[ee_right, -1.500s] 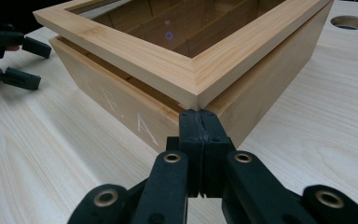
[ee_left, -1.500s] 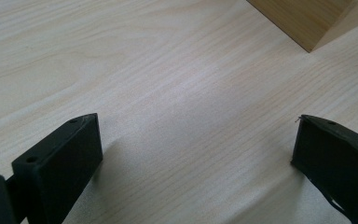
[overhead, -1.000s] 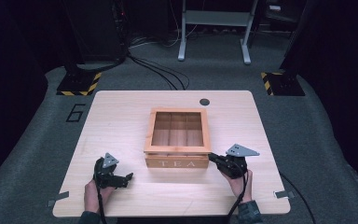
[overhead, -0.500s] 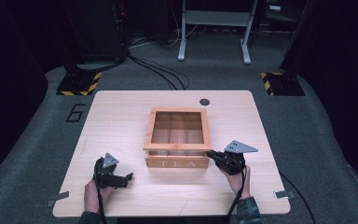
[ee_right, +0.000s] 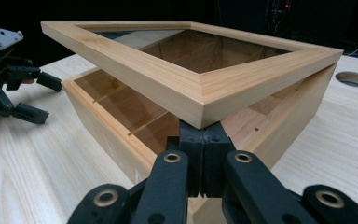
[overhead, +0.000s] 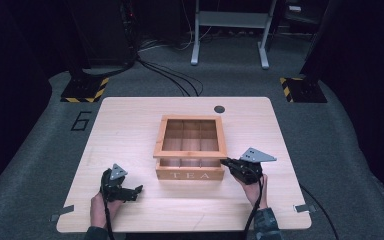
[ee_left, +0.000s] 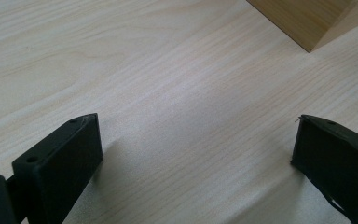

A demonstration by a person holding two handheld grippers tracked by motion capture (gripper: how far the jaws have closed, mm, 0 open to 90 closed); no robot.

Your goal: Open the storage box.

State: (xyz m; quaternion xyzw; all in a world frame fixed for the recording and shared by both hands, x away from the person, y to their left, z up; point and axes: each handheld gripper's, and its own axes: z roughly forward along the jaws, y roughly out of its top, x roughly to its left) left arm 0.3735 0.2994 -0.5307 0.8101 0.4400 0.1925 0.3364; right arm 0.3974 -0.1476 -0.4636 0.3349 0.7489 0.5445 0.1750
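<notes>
At the middle of the desk [overhead: 130,125] sits a wooden tea box [overhead: 190,167] with "TEA" lettered on its near face, its inside split into compartments by thin dividers. Its glass-paned lid [overhead: 190,136] is lifted at the near edge and tilted up, hinged along the far side.

The right claw [overhead: 226,162] is at about 4 o'clock from the box centre, at the box's near right corner. In the right gripper view its jaws are pressed together with no gap, their tips [ee_right: 200,135] wedged directly under the corner of the raised lid [ee_right: 200,88], touching its underside, with the open box body [ee_right: 121,126] just behind and below. The claw is closed but clamps nothing; the lid corner rests on top of it.

The left claw [overhead: 136,191] lies at about 7 o'clock from the box, near the desk's front edge and apart from the box. In the left gripper view its jaws are spread wide over bare desk [ee_left: 168,93], holding nothing, with a corner of the tea box [ee_left: 307,18] at 1 o'clock, well ahead of them.

A round cable hole [overhead: 219,109] sits at 12 o'clock beyond the box.
</notes>
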